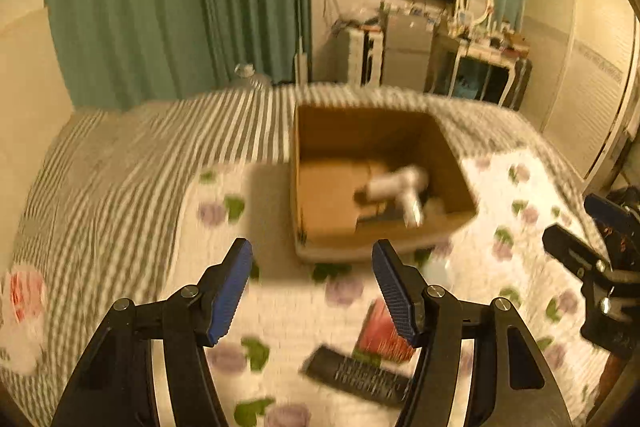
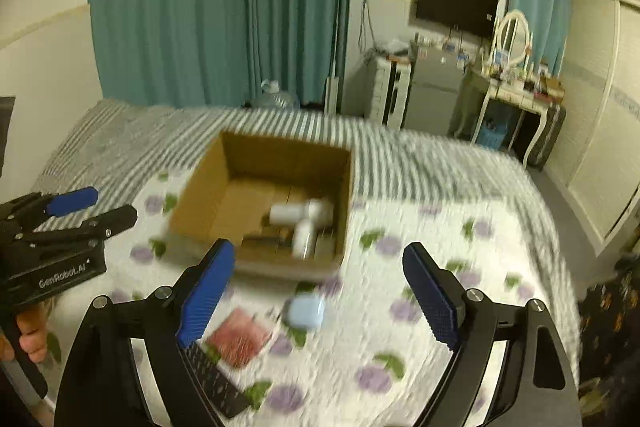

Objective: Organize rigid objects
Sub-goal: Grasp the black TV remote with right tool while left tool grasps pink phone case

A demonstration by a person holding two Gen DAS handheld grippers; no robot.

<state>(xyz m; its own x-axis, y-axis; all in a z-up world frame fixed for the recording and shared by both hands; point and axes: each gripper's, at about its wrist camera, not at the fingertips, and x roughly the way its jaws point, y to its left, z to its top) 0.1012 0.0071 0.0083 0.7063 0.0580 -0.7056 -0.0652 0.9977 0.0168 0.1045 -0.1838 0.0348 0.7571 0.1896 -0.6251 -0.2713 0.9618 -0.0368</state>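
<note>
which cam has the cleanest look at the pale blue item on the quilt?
Right wrist. The pale blue item lies unobstructed between the open right gripper fingers, in front of the cardboard box, though blurred. The left wrist view shows only a faint pale sliver beside its right finger.

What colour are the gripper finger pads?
Blue, ribbed, on black fingers. Sharpest in the right wrist view.

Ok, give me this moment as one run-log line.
left gripper: open, empty | right gripper: open, empty | box: holds hair dryer | still on bed: remote, red packet, blue case
</note>
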